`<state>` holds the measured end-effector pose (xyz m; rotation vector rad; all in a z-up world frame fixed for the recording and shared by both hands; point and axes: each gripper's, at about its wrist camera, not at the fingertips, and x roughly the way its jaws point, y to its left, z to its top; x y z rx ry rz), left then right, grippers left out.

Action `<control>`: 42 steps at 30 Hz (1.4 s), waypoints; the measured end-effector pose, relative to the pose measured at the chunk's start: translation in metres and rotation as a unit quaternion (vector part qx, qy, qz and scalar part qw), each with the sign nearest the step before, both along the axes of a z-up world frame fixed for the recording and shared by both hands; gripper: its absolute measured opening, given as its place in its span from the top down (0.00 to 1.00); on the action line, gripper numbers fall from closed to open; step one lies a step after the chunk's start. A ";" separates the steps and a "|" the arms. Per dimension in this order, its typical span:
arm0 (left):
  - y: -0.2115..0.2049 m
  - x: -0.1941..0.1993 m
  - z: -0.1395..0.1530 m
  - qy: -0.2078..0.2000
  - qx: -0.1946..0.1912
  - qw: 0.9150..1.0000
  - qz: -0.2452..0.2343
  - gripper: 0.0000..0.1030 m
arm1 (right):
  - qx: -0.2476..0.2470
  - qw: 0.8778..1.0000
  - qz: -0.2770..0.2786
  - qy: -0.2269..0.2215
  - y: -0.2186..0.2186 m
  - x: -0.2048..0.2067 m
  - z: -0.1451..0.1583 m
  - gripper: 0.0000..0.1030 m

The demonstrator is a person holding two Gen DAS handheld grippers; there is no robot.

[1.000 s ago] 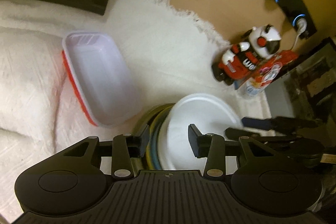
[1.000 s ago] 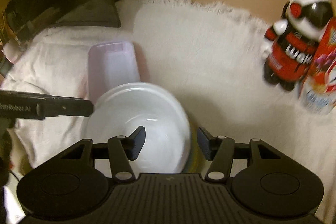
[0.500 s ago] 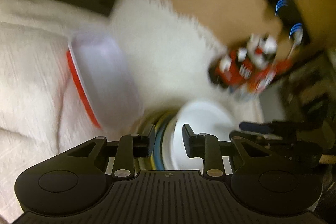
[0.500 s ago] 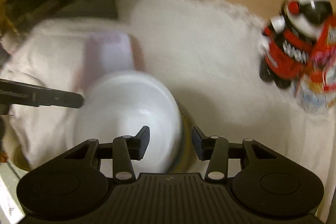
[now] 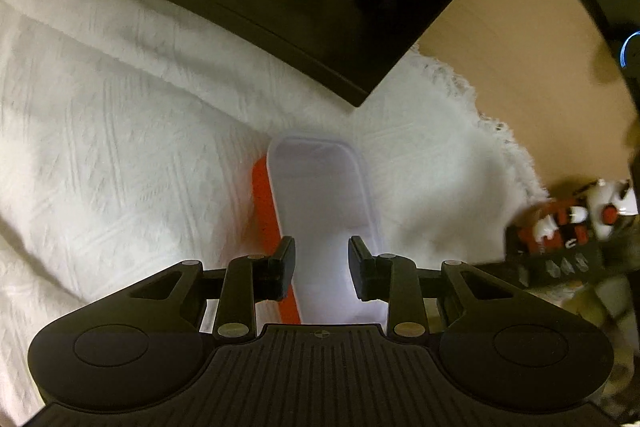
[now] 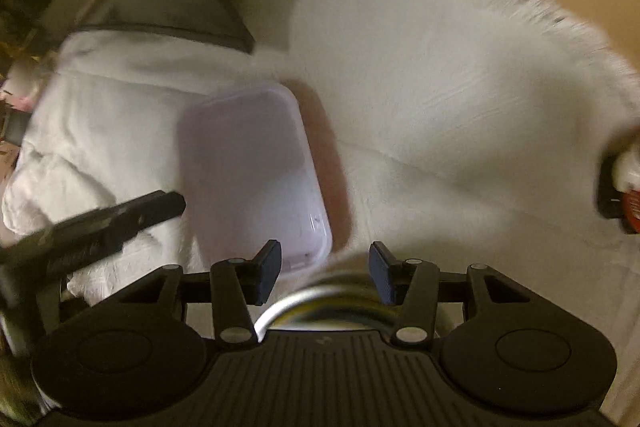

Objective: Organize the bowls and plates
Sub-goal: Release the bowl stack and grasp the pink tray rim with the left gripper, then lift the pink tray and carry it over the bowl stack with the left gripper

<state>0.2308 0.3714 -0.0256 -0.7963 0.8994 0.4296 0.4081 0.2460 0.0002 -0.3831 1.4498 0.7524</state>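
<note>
A pale lilac rectangular plastic container [image 5: 320, 211] with an orange edge lies on a white textured cloth [image 5: 120, 131] covering the counter. The left gripper [image 5: 321, 269] hovers over its near end, fingers apart and holding nothing. The right gripper [image 6: 324, 271] is also parted and empty, above the blurred rim of a stack of bowls [image 6: 320, 307] just beside the container. A red-and-white toy robot [image 5: 576, 223] stands at the far right.
</note>
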 end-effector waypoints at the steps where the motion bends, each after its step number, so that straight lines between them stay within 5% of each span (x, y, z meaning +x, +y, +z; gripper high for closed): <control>1: 0.001 0.003 -0.003 0.008 0.009 1.000 -0.001 0.69 | -0.007 1.000 0.004 0.012 0.010 0.006 -0.010 0.53; 6: 0.001 0.007 -0.026 0.043 0.031 0.999 -0.010 0.69 | -0.053 0.998 0.036 0.009 0.052 0.021 -0.049 0.53; 11: 0.001 0.005 -0.053 0.039 -0.021 0.999 -0.021 0.69 | -0.114 0.990 0.086 0.013 0.083 0.022 -0.085 0.53; 14: 0.003 0.009 -0.062 0.028 -0.059 0.997 -0.031 0.64 | -0.101 0.989 0.111 0.017 0.092 0.013 -0.087 0.54; 18: 0.012 0.001 -0.036 -0.010 -0.061 0.998 -0.018 0.64 | -0.064 0.991 0.113 -0.016 0.090 -0.003 -0.057 0.53; 23: 0.012 -0.014 0.032 -0.060 -0.063 0.996 -0.027 0.63 | 0.013 0.994 0.096 -0.059 0.061 -0.024 0.020 0.53; 29: -0.031 -0.029 0.101 -0.113 -0.020 0.991 -0.076 0.62 | 0.093 0.988 0.082 -0.097 0.000 -0.052 0.108 0.53; 35: -0.087 -0.022 0.106 -0.093 -0.003 0.984 -0.154 0.62 | 0.109 0.986 0.060 -0.114 -0.079 -0.095 0.141 0.52; 42: -0.122 -0.017 0.070 -0.045 -0.010 0.980 -0.192 0.62 | 0.091 0.985 0.065 -0.128 -0.125 -0.130 0.112 0.51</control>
